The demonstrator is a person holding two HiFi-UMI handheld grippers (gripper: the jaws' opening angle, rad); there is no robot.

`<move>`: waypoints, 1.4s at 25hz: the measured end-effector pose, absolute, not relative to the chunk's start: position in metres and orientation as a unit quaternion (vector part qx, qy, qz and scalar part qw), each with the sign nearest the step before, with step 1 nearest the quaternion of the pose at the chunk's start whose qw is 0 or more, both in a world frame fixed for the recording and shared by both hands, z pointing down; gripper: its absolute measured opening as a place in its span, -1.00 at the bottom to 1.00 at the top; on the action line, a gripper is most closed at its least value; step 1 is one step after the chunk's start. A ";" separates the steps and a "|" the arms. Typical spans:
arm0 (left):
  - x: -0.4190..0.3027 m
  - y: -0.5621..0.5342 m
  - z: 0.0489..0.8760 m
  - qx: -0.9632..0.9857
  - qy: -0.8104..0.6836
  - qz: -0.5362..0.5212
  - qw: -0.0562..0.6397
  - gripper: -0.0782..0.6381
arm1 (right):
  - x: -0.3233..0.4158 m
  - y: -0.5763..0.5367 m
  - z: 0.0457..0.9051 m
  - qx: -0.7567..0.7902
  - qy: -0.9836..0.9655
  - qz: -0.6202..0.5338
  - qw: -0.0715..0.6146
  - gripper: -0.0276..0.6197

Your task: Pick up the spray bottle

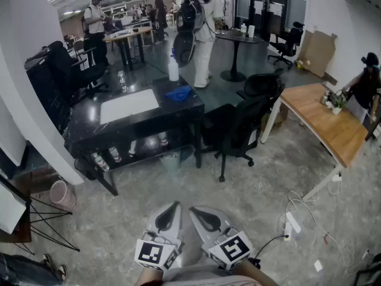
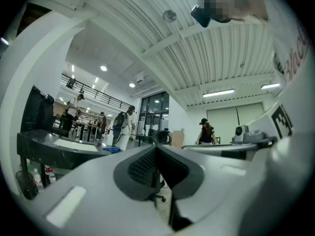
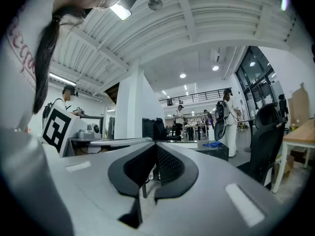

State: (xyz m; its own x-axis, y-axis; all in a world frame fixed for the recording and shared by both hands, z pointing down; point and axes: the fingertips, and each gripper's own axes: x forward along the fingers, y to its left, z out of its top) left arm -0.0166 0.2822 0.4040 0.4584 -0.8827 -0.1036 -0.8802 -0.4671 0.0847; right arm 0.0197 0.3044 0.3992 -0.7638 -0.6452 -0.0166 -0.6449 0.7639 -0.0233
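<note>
1. A black desk [image 1: 83, 131] stood well ahead.
2. The left gripper [image 1: 174, 207] and right gripper [image 1: 195, 211] were held low, side by side, each with its jaws pressed together on nothing.
3. The white spray bottle [image 1: 173, 69] stood upright at the desk's far right corner.

Ceiling lights [image 3: 122, 11] glare brightly; fisheye edges bend, corners dark, floor dim.

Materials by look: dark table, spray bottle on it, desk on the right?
Dark table: glossy black top with light reflections on it; lacquer or stone, can't tell. Spray bottle: opaque white, likely plastic. Desk: matte light-brown top, probably wood or veneer, on white legs.
</note>
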 end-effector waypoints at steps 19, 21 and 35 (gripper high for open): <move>0.007 0.186 0.396 0.827 -0.553 -0.100 0.008 -0.78 | 0.048 0.208 0.396 -0.300 0.953 0.020 -0.017 -0.91; 0.006 0.176 0.395 0.824 -0.557 -0.098 0.006 -0.78 | 0.050 0.198 0.396 -0.300 0.954 0.021 -0.015 -0.91; -0.004 0.075 0.391 0.833 -0.547 -0.089 0.012 -0.78 | 0.049 0.097 0.403 -0.330 0.944 -0.002 -0.016 -0.91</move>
